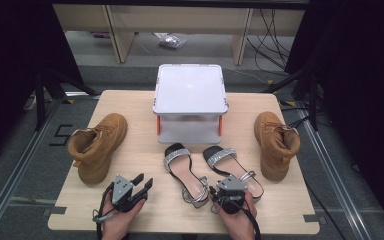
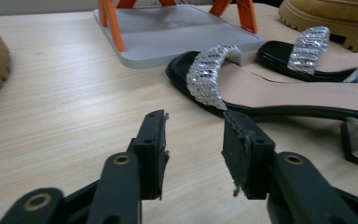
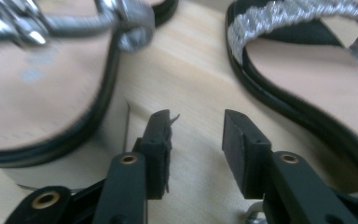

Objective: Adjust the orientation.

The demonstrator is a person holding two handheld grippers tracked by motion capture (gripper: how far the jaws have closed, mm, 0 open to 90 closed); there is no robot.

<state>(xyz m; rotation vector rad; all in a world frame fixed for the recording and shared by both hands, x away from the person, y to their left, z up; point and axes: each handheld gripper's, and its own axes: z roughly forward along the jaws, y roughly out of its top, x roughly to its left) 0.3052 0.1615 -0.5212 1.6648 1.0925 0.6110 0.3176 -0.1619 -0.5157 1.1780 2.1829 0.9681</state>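
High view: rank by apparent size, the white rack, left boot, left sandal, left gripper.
1. White rack, largest.
2. Left boot.
3. Left sandal and left gripper: they look close in size; the gripper lies nearer the camera and a hand partly covers it, so I leave them unranked.

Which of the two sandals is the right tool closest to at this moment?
The right-hand sandal, the one nearer the right boot. The right tool sits over its heel end, jaws open, while the left-hand sandal lies a little further off.
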